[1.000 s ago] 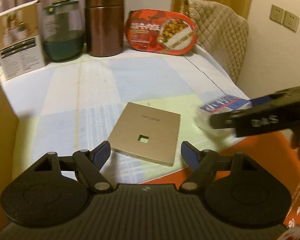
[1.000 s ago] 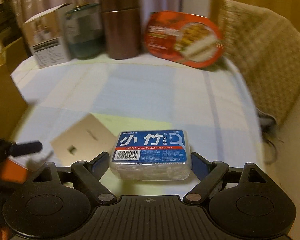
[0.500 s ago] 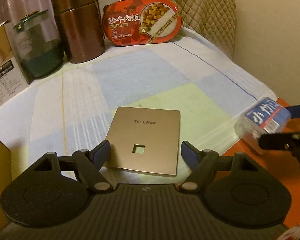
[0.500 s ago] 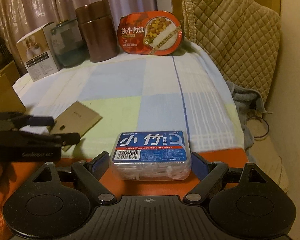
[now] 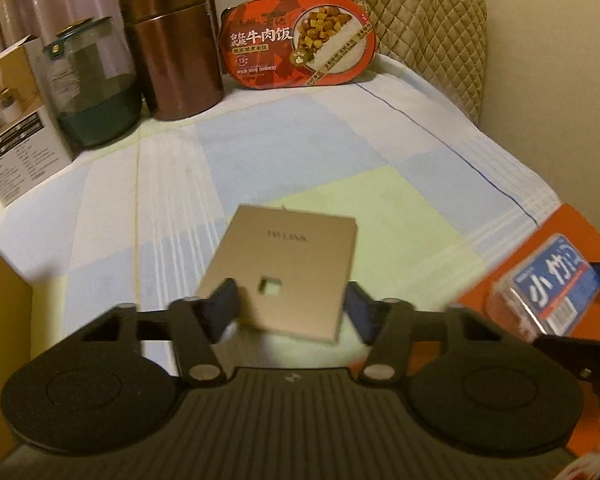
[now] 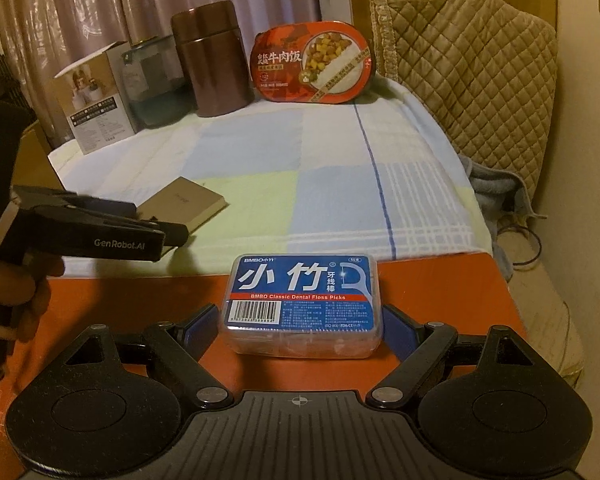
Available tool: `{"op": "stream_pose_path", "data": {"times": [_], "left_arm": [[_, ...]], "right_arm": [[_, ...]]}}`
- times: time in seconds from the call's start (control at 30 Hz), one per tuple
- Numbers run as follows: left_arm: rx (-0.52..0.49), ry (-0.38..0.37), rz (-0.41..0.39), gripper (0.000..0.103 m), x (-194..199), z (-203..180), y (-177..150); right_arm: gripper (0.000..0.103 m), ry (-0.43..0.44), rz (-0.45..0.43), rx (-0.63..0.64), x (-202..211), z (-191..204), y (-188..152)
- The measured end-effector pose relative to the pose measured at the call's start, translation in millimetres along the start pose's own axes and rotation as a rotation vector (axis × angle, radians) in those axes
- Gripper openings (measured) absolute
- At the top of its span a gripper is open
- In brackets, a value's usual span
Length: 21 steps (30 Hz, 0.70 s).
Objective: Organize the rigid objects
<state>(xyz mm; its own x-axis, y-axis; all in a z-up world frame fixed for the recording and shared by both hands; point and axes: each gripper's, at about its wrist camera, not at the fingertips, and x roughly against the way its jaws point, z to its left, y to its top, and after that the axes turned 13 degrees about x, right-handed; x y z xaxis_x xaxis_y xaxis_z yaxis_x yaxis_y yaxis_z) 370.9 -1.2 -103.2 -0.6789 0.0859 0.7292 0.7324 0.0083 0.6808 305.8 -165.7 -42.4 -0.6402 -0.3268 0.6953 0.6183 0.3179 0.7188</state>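
Note:
A flat gold TP-LINK panel with a square hole lies on the checked cloth; its near edge sits between my left gripper's fingers, which are closed in against its sides. In the right wrist view the panel lies just past the left gripper's tips. My right gripper holds a clear box of dental floss picks with a blue label, low over an orange surface. The box also shows in the left wrist view.
At the back stand a white carton, a glass jar, a brown canister and a red meal tray. A quilted chair back is at the right. A cardboard edge is at the left.
My left gripper moved forward and its fingers closed in onto the gold panel. My right gripper carried the floss box back and down over the orange surface.

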Motion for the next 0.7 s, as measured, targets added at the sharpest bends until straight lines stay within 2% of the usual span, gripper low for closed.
{"op": "stream_pose_path", "data": {"times": [0.13, 0.2, 0.27, 0.33, 0.43, 0.47, 0.53, 0.6, 0.7], "left_arm": [[-0.001, -0.052, 0.008, 0.045, 14.3, -3.9, -15.9], [-0.026, -0.039, -0.038, 0.046, 17.5, -2.0, -19.7], [-0.019, -0.003, -0.061, 0.066, 14.9, 2.6, -15.2], [0.026, -0.002, -0.056, 0.076, 10.1, 10.9, -4.6], [0.017, 0.004, -0.010, 0.078, -0.7, 15.9, 10.6], [-0.003, 0.005, 0.002, 0.084, -3.4, 15.7, 13.7], [-0.038, -0.004, 0.034, 0.088, -10.4, 14.9, 19.1], [-0.067, -0.018, 0.082, 0.088, -19.0, 13.6, 21.2], [-0.067, -0.036, 0.082, 0.092, -25.6, 16.1, 23.0]], "right_arm": [[0.083, 0.005, -0.009, -0.002, 5.6, 0.0, -6.9], [0.083, 0.003, -0.017, 0.003, 7.9, 0.6, -9.6], [0.083, 0.001, -0.022, 0.010, 9.0, 1.2, -11.4], [0.083, -0.007, -0.024, 0.022, 9.8, 3.3, -12.2], [0.083, -0.011, -0.047, 0.029, 11.6, 5.4, -12.2], [0.083, -0.006, -0.052, 0.029, 11.8, 5.5, -11.0], [0.083, 0.005, -0.067, 0.022, 12.8, 6.2, -7.2], [0.083, 0.010, -0.082, 0.024, 13.5, 7.3, -3.1], [0.083, 0.010, -0.093, 0.022, 13.6, 5.9, 1.9]]}}
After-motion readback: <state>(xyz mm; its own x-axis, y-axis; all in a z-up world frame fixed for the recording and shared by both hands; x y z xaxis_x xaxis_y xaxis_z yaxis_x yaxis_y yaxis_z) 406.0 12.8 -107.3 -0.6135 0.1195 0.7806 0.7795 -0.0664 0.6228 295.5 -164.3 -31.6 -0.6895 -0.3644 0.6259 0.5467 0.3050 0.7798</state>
